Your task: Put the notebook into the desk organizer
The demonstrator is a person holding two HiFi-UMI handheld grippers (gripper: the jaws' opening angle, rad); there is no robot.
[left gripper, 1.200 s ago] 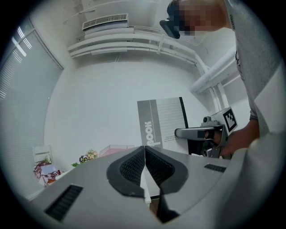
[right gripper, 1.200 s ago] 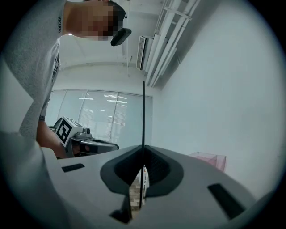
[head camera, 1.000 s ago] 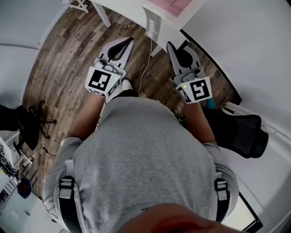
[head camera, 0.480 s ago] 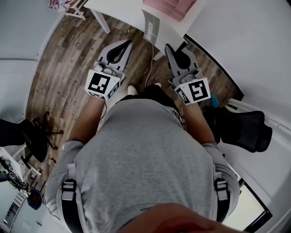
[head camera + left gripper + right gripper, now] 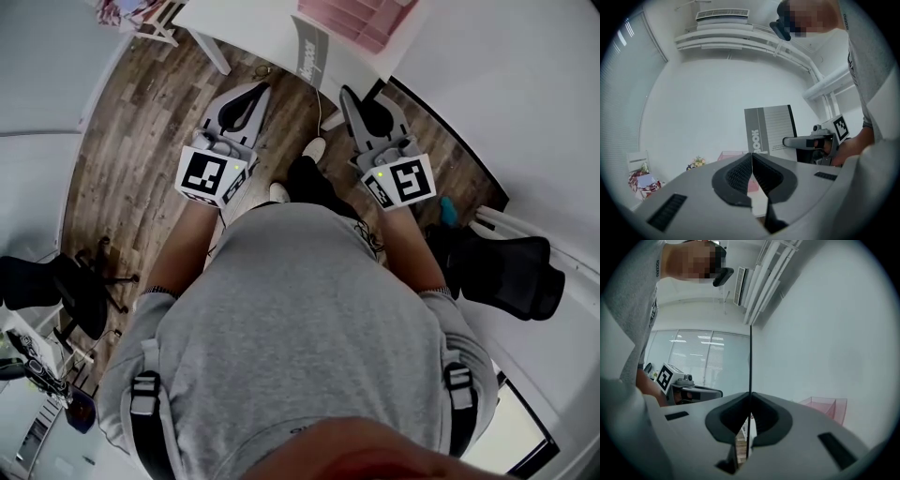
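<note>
The gray notebook (image 5: 769,127), with a lined cover and bold lettering along its spine, stood upright, pinched at one edge by the right gripper (image 5: 750,399). The pink translucent desk organizer (image 5: 825,408) sat nearby on the white desk (image 5: 246,23), apart from the notebook.

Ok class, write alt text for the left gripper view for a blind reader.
The left claw, shut and empty, faces a grey notebook held upright by the right claw. A pink organizer sits behind, before a white wall.

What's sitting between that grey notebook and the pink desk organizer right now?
Nothing. In the head view, only a bare strip of white desk shows between the notebook, clamped in the right hand-held gripper, and the desk organizer.
</note>
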